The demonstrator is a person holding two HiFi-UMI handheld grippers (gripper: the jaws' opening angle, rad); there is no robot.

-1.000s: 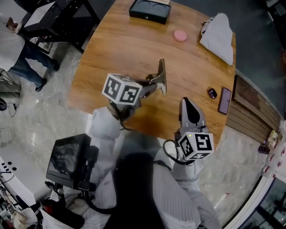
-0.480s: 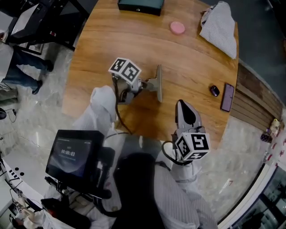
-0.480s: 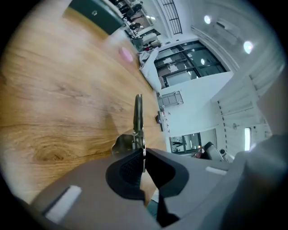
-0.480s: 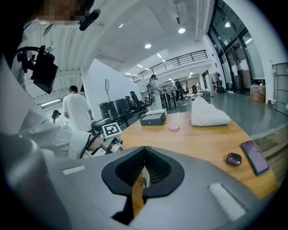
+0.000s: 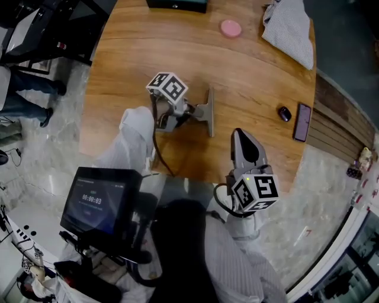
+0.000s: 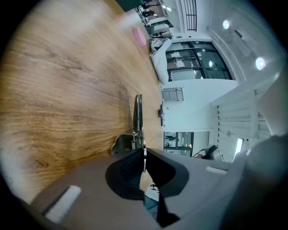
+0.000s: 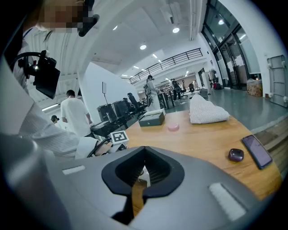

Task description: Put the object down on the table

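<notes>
A: Item one?
B: Tongs (image 5: pixel 208 111), arms almost shut, holding nothing. Left gripper (image 5: pixel 190 111) clamps the handle, low over mid-table (image 5: pixel 249 77).
A: Right gripper (image 5: pixel 243 139)?
B: Five o'clock of tongs, jaws together, empty.

A dark rectangular case (image 5: pixel 177 5) sits at the far edge. To its right lies a pink round disc (image 5: pixel 231 28), then a striped folded cloth (image 5: pixel 288 26) at far right. A small dark oval item (image 5: pixel 285 113) lies just beside a dark phone (image 5: pixel 302 122) at the right edge. A lit screen (image 5: pixel 98 200) shows near left.
</notes>
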